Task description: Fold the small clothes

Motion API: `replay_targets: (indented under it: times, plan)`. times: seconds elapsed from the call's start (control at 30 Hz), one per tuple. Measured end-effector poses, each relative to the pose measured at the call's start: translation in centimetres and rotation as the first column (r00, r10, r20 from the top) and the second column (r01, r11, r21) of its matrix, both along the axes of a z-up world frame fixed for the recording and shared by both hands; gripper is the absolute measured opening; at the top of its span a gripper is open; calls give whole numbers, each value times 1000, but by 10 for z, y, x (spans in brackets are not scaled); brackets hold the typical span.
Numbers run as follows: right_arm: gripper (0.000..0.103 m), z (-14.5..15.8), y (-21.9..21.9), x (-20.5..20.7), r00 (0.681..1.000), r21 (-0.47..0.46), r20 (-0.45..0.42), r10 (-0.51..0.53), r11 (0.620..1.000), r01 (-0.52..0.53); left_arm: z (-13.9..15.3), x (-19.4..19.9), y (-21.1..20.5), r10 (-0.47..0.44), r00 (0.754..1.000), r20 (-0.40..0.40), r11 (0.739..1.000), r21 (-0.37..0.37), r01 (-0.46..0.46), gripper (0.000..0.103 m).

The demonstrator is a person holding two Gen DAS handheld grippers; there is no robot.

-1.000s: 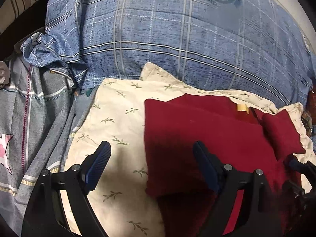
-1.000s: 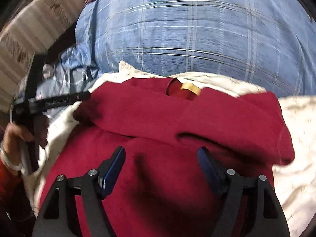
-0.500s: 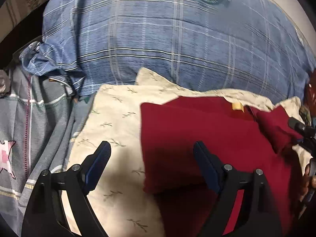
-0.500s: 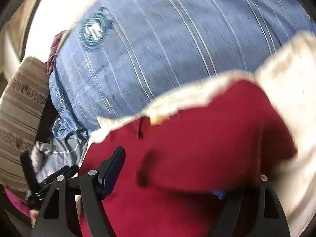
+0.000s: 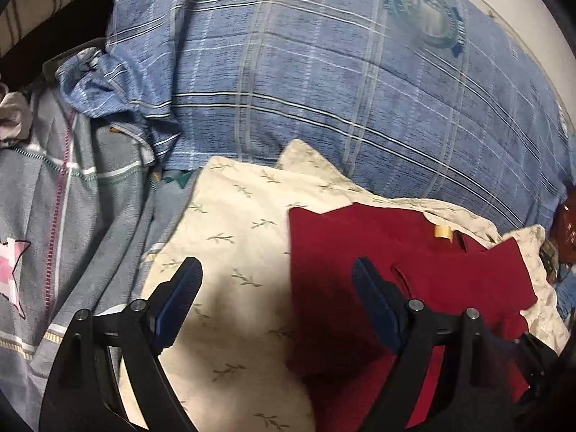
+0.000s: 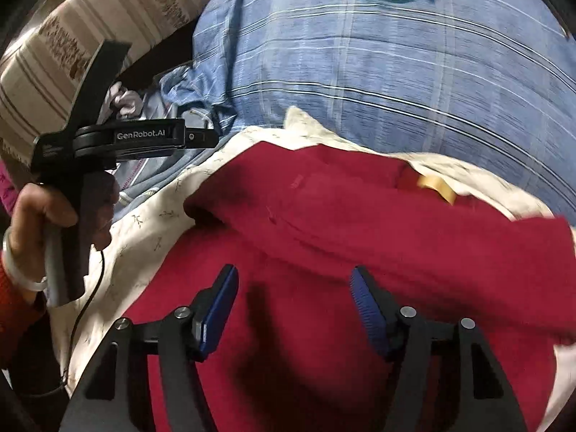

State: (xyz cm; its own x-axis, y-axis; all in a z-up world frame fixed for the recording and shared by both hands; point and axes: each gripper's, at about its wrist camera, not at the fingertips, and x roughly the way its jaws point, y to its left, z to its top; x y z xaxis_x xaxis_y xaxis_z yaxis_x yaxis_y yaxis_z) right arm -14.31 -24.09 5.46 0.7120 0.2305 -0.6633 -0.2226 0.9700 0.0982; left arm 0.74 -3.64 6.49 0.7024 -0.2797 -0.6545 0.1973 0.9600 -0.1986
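A dark red top [image 5: 414,252] lies on a cream leaf-print cloth [image 5: 234,237], with a yellow neck label [image 5: 442,232]. Both its sleeves are folded in over the body. In the right wrist view the red top [image 6: 324,223] fills the middle, label [image 6: 435,185] at the upper right. My left gripper [image 5: 275,284] is open and empty, hovering over the top's left edge. My right gripper [image 6: 293,289] is open and empty above the lower body of the top. The left gripper also shows in the right wrist view [image 6: 108,140], held in a hand.
A big blue plaid pillow [image 5: 324,82] lies behind the cloth. A grey quilt with a pink star [image 5: 46,216] sits at the left. A striped beige cushion [image 6: 72,36] is at the far left in the right wrist view.
The right gripper swung the right sleeve over the body, let it go and came back above the lower part of the top. The left gripper stayed open and drifted slightly.
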Motion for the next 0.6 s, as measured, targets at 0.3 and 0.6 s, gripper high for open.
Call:
replay_targets:
  times: [0.3, 0.6]
  plan:
    - [77, 6, -78, -54, 986, 116, -11, -169, 979, 169, 1, -13, -58, -213, 975, -61, 973, -97, 207, 86]
    - [80, 6, -133, -70, 959, 314, -8, -283, 910, 271, -23, -11, -132, -259, 952, -162, 961, 52, 270, 16]
